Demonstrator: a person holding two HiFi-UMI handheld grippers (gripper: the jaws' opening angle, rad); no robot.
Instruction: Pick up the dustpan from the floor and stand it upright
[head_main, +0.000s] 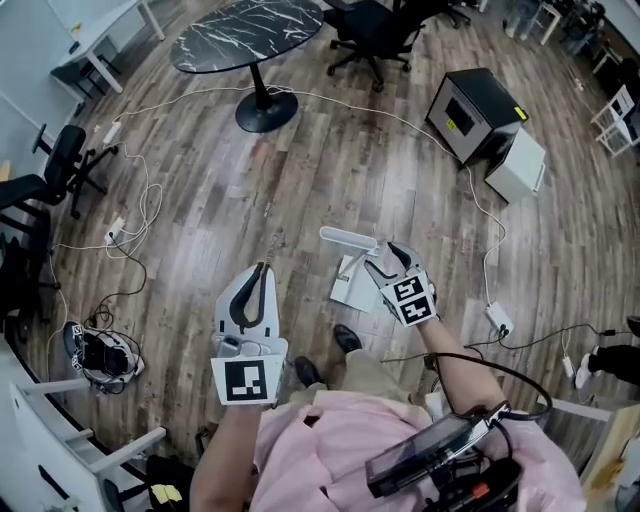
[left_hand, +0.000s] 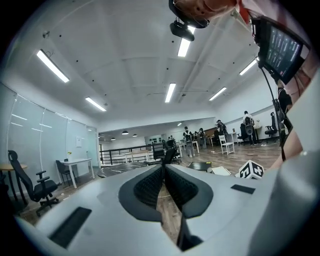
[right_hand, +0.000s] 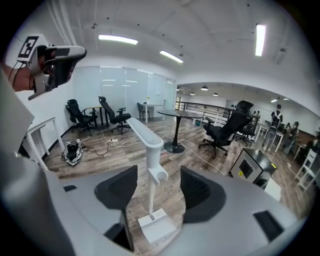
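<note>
Dustpan (right_hand: 156, 226) upright, handle (right_hand: 153, 150) pointing up; right claw (right_hand: 159, 181) spread around handle; left claw (left_hand: 163, 173) pressed together.

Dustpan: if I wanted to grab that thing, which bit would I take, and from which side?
Take the dustpan by its thin shaft, just under the clip. The shaft stands up from the pan, is slim enough to fit between jaws, and has free space on both sides. Come in level from the person's side, as the right gripper is placed: jaws apart, one on each side.
</note>
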